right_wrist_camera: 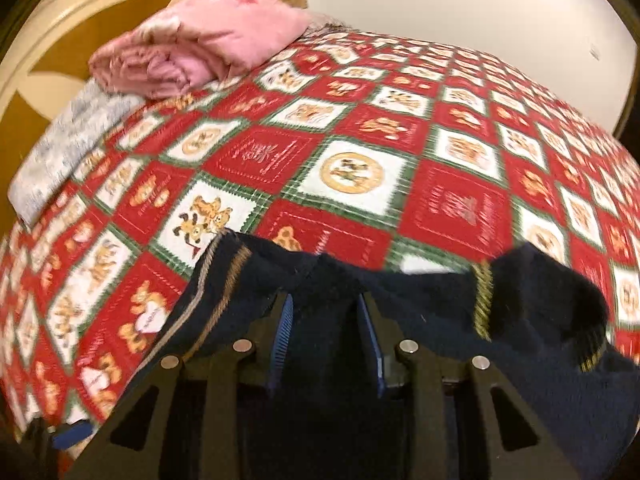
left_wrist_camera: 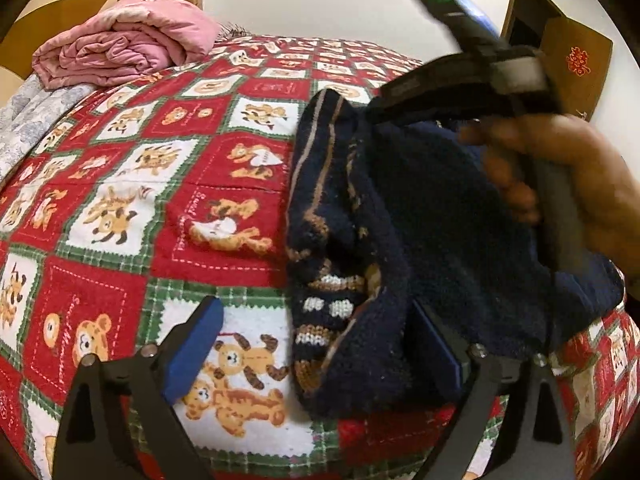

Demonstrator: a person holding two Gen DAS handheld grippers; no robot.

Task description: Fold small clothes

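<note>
Both tools: right (right_wrist_camera: 326, 328) seemingly (blurred) pinching navy sweater (left_wrist_camera: 420, 220); left (left_wrist_camera: 320, 352) spread, low beside it.

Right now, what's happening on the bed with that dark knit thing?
A person is working a navy knit garment with two handheld grippers on a red teddy-bear bedspread. The right gripper is clamped on the garment's edge and lifts it off the bed. The left gripper is open, one finger beside the garment and the other under its fold, not gripping. A folded pink blanket sits at the far end.
</note>
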